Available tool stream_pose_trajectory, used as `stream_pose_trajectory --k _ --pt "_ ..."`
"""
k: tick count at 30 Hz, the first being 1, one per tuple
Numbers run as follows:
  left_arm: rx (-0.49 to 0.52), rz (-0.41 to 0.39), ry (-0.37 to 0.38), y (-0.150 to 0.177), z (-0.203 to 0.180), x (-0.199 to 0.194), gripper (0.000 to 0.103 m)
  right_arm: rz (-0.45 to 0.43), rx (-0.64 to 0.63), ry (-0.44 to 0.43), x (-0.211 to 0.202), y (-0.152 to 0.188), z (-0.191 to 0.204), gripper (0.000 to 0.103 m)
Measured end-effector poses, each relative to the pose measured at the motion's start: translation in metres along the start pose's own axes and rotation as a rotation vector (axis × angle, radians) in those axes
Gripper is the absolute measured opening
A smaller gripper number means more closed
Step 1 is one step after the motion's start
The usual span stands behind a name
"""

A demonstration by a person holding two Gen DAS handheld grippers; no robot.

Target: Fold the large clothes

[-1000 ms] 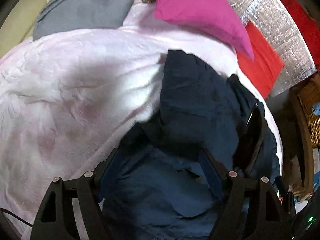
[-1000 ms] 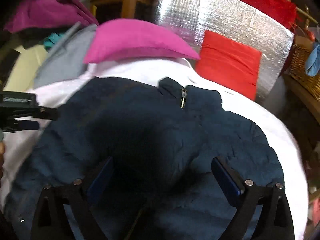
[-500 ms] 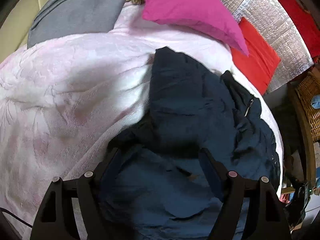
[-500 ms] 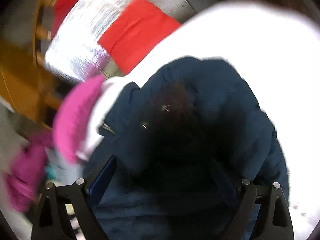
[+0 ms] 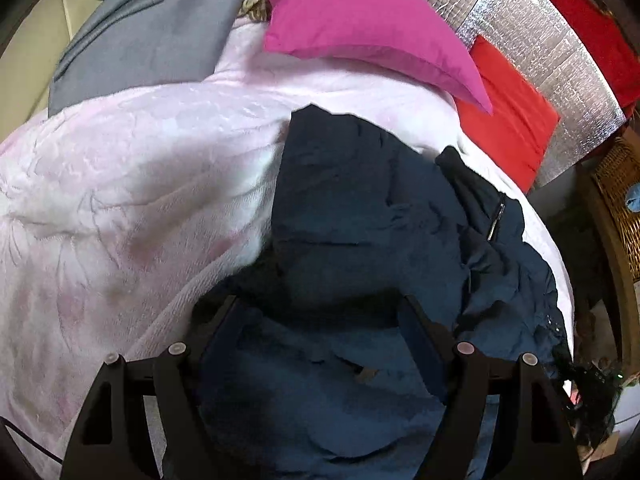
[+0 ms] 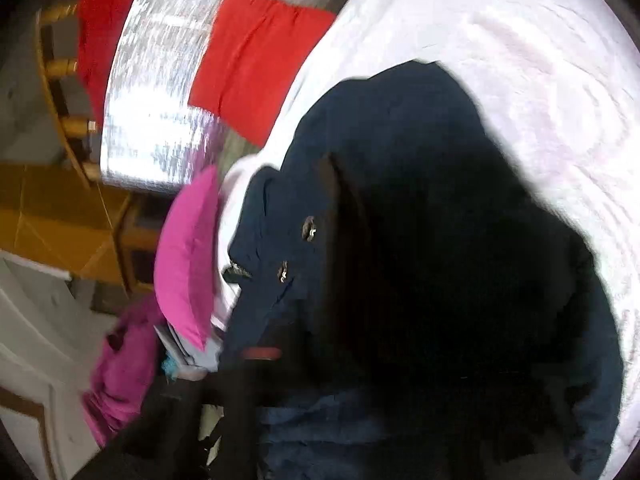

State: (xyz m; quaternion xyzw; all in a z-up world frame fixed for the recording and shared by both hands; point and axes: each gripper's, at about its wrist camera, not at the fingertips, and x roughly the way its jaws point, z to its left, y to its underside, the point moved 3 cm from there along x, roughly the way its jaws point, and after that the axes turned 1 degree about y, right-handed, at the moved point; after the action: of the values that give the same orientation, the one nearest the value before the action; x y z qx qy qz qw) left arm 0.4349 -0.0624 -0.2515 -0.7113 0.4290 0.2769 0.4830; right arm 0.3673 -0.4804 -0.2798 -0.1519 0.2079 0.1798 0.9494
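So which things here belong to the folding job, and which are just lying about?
Job: navy jacket, left gripper, pale pink blanket under it.
Lying about: pink pillow, red cushion, grey cloth, silver foil panel, wicker basket.

- navy blue jacket (image 5: 360, 208) showing silver zipper pull (image 5: 496, 220) and snaps
- bedspread (image 5: 120, 184) showing pale pink, faint embossed floral pattern
- pillow (image 5: 360, 20) showing magenta
- cushion (image 5: 508, 120) showing plain red
- folded cloth (image 5: 148, 36) showing grey
- panel (image 5: 532, 40) behind showing silver foil, quilted grid
- basket (image 5: 620, 200) showing tan wicker weave
- gripper frame (image 5: 132, 412) showing black
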Motion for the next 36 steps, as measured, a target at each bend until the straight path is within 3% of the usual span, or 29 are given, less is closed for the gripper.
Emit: stream_pose_trajectory --k 6,10,11,14,17,18,20,21,22,23,26,31,36 --pt "0.028 -0.060 -0.016 -0.009 -0.007 -0.010 0.079 -0.165 -0.237 0.037 -0.057 0.012 0.058 0.010" --pt "0.061 -0.067 -0.024 -0.011 -0.013 -0.009 0.079 -0.204 -0.232 0.131 -0.075 0.007 0.041 0.010" --pt "0.068 -0.062 -0.026 -0.010 -0.014 -0.007 0.079 -0.187 -0.218 0.159 -0.073 0.004 0.032 0.010" --pt "0.100 -0.051 -0.060 -0.008 -0.019 0.000 0.079 -0.017 -0.161 0.261 -0.038 0.000 -0.001 0.010" --pt "0.108 -0.049 -0.074 -0.007 -0.018 0.001 0.079 0.046 -0.083 0.206 -0.037 -0.002 -0.011 0.014" --pt "0.102 -0.050 -0.075 -0.008 -0.016 0.001 0.080 0.050 -0.078 0.187 -0.041 -0.005 -0.009 0.017" --pt "0.085 -0.053 -0.082 -0.008 -0.013 0.001 0.080 -0.007 -0.087 0.162 -0.061 -0.014 -0.002 0.037" --pt "0.074 -0.053 -0.078 -0.008 -0.011 0.000 0.080 -0.064 -0.090 0.161 -0.072 -0.021 -0.001 0.065" --pt "0.064 -0.051 -0.074 -0.009 -0.008 0.000 0.080 -0.117 -0.088 0.159 -0.083 -0.022 -0.001 0.086" --pt "0.060 -0.054 -0.074 -0.010 -0.008 0.000 0.080 -0.153 -0.087 0.157 -0.093 -0.024 -0.003 0.086" --pt "0.050 -0.085 -0.066 -0.011 -0.007 -0.004 0.080 -0.156 -0.089 0.153 -0.097 -0.030 -0.010 0.086" --pt "0.019 -0.129 -0.045 -0.018 -0.005 -0.007 0.080 -0.105 -0.126 0.238 -0.062 -0.033 -0.012 0.086" --pt "0.021 -0.012 -0.048 -0.017 -0.002 0.027 0.080 -0.004 -0.177 0.298 -0.031 -0.021 -0.021 0.085"
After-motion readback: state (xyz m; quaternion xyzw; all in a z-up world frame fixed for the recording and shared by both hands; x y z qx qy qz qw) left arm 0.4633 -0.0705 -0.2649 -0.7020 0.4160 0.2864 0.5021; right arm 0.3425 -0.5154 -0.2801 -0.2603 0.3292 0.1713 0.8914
